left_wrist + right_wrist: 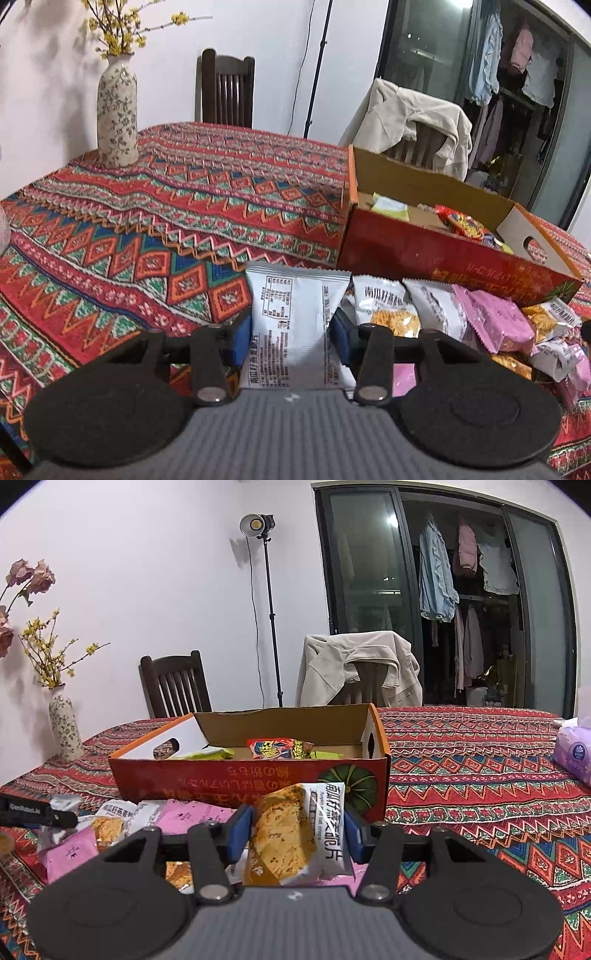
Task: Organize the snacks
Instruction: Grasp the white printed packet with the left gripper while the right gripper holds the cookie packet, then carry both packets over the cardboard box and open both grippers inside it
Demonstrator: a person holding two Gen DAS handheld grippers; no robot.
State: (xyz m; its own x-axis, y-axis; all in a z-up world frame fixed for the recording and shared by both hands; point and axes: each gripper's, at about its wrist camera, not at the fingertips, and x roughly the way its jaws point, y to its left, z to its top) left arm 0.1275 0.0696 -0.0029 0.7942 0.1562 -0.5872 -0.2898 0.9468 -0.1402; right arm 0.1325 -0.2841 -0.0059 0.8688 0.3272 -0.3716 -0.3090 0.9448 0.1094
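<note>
Left gripper (293, 332) clamps white oat-crisp packet (295, 310), right gripper (297, 830) clamps orange-fronted one (291, 834); both lifted, likely for far cardboard box (221, 779).

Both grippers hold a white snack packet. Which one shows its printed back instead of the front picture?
The left gripper holds it: white packet showing a nutrition table and small text. The right gripper holds a packet showing orange crisps and large characters.

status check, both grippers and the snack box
Left gripper shut on white snack packet. Right gripper shut on orange snack packet. Box open ahead, nothing blocking.
</note>
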